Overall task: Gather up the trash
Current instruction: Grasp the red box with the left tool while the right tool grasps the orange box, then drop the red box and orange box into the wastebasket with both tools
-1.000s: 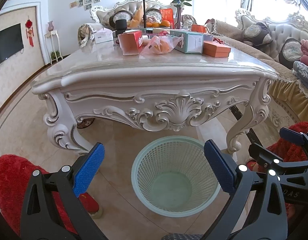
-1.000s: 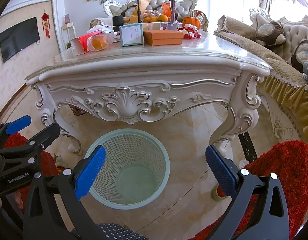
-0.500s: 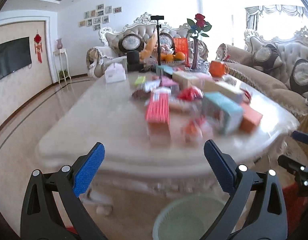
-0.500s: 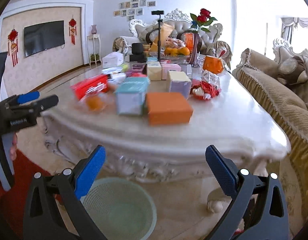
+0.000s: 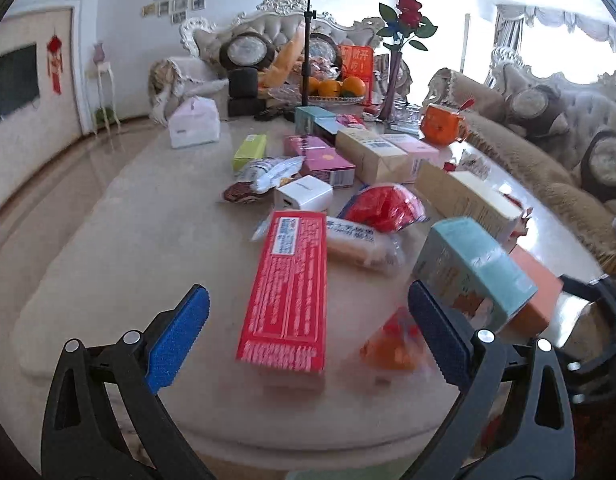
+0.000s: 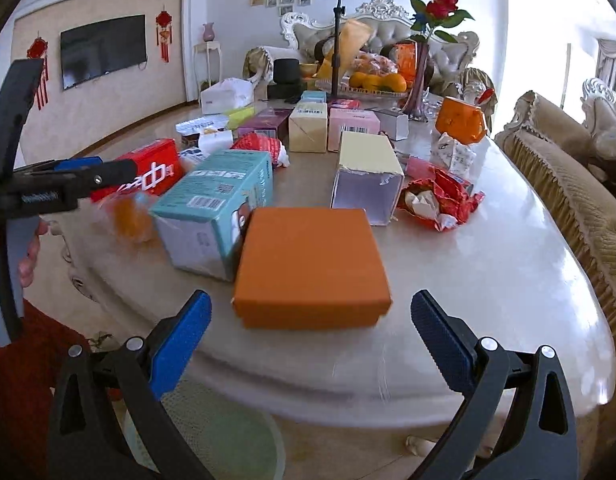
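Two hand-held grippers hang over the near edge of the marble worktop [image 6: 508,280], each with its blue pads spread wide and nothing between them: the left hand-held gripper [image 5: 308,336] sits above a long red box [image 5: 286,292], the right hand-held gripper [image 6: 311,336] just short of one flat orange box [image 6: 312,266]. Beside the orange box stands one teal carton [image 6: 216,208], touching it; behind lies one pale yellow carton [image 6: 368,176] with its open end toward the camera. The loose trash is scattered among these: one crumpled red wrapper [image 6: 440,196] right of the yellow carton, one clear bag holding something orange [image 5: 392,344] between the red box and the teal carton, and one red bundle [image 5: 382,206] farther back. One green mesh bin [image 6: 228,436] stands on the floor under the worktop's edge. Three oranges [image 5: 336,87] lie in a dish at the far end.
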Motion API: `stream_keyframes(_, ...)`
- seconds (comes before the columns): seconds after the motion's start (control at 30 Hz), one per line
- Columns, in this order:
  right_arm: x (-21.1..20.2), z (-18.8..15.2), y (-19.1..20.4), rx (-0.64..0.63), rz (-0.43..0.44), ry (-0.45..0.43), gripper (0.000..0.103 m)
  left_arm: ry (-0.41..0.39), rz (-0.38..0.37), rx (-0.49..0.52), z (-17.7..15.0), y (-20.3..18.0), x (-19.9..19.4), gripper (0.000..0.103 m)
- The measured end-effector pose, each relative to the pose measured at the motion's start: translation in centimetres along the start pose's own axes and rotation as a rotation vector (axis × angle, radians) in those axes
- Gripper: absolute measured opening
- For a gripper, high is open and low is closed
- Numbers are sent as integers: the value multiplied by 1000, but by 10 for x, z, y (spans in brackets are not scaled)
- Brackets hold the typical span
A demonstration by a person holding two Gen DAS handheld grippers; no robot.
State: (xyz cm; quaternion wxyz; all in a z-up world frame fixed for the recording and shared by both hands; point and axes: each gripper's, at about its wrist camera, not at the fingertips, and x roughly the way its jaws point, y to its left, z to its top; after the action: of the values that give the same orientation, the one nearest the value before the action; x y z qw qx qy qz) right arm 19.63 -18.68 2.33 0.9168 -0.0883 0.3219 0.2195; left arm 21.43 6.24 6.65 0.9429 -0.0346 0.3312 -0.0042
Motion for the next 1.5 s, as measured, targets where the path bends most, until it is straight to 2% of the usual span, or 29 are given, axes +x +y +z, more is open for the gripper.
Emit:
stream_keyframes(0.1,5,1,-3,15,4,10,96,18,-38,-29,3,9,8,97)
stream_keyframes(0.23,10,2,-5,12,7,13,96,48,13,-5,4,14,23,97)
stream_keyframes(0.4,15,6,-6,17,12,14,95,85,31,11,8,16,38,96)
stream_keyframes(0.47,16,8,-7,15,13,16,91,94,36,23,8,17,41,78)
stream_keyframes(0.53,14,9,-7,6,26,12,73,118,-48,-9,7,24,44,42)
stream_keyframes(0.57,13,9,-8,3,27,15,68,128,-64,-19,8,26,45,37)
stream_keyframes(0.67,11,11,-10,18,27,30,68,114,-10,-15,11,30,43,36)
stream_keyframes(0.73,8,11,-16,56,46,32,68,107,-8,-23,12,33,37,36)
stream_keyframes(0.9,-14,15,-33,139,35,-4,68,52,-14,-51,19,45,11,36)
stream_keyframes(1.03,-54,13,-37,212,88,-68,68,-31,-68,-88,14,51,-43,36)
stream_keyframes(1.1,-78,3,-25,220,143,-94,68,-54,-100,-74,-2,46,-72,36)
stream_keyframes(1.17,-97,-15,-6,220,207,-91,68,-40,-162,-57,-34,33,-98,36)
stream_keyframes(1.27,-106,-46,21,227,271,-53,68,40,-231,-51,-91,13,-108,36)
stream_keyframes(1.33,-93,-75,43,231,296,18,68,141,-233,-21,-137,-6,-94,36)
stream_keyframes(1.4,-61,-106,60,263,307,130,68,270,-228,-16,-182,-22,-63,36)
stream_keyframes(1.5,-22,-137,74,273,273,252,68,388,-188,5,-222,-37,-27,36)
